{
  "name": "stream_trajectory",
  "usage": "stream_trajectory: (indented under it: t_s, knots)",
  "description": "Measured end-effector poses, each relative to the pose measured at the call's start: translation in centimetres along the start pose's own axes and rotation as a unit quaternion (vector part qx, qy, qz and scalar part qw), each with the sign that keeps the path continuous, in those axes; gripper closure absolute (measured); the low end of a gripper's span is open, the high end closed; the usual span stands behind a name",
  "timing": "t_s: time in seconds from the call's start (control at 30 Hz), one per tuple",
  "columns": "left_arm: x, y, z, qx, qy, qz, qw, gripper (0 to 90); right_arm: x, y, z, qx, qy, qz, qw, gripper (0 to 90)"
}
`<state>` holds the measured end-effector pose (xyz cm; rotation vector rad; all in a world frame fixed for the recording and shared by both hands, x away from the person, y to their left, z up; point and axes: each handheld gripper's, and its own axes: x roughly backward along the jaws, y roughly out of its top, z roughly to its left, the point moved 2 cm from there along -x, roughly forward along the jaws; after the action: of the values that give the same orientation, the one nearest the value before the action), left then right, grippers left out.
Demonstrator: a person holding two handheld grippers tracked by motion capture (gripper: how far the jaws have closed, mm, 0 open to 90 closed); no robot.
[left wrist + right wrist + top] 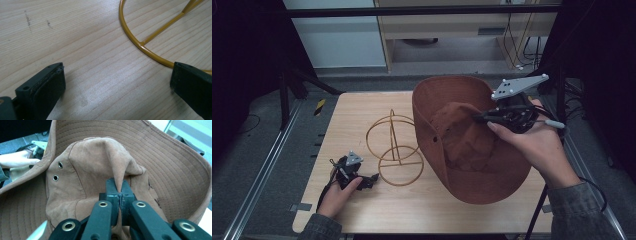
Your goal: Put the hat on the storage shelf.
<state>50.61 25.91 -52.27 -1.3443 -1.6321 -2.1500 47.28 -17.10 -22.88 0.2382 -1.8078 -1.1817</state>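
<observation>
One floppy brown suede hat [472,145] is pinched by the right gripper [120,192]; beside it, one gold wire stand [394,150], left gripper [112,82] spread apart.

Open bare table [357,107] left and behind; gold wire stand [394,147] blocking the middle, just right of the left gripper [373,178]. Brown hat [462,140] filling the right side.

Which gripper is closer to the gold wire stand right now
Left. The left gripper rests on the table with open jaws right beside the gold wire stand. The right gripper is farther off, its jaws pinching a fold of the brown hat.
</observation>
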Motion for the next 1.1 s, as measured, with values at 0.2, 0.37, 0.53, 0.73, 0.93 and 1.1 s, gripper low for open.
stream_trajectory:
  t_s: [0.2, 0.37, 0.53, 0.73, 0.93, 1.1]
  knots:
    - [0.0, 0.0, 0.0, 0.001, 0.001, -0.001, 1.0000, 0.0, 0.2, 0.5, 0.8, 0.008, 0.004, -0.010, 0.9999, 89.1]
    - [0.0, 0.0, 0.0, 0.002, 0.001, -0.001, 1.0000, 0.0, -0.1, 1.5, 1.3, 0.017, 0.007, -0.005, 0.9998, 89.1]
    - [0.0, 0.0, 0.0, 0.002, 0.001, 0.000, 1.0000, 0.0, -0.2, 3.2, 1.7, 0.026, 0.005, -0.011, 0.9996, 89.1]
    - [0.0, 0.0, 0.0, 0.001, 0.001, 0.001, 1.0000, 0.0, -0.6, 4.8, 2.2, 0.031, 0.003, -0.025, 0.9992, 89.1]
    - [0.0, 0.0, 0.0, 0.002, 0.001, 0.000, 1.0000, 0.0, -1.7, 6.2, 2.5, 0.035, 0.002, -0.031, 0.9989, 89.1]
    - [0.0, 0.0, 0.0, 0.001, 0.000, 0.002, 1.0000, 0.0, -2.7, 7.6, 2.5, 0.035, 0.002, -0.038, 0.9987, 89.1]
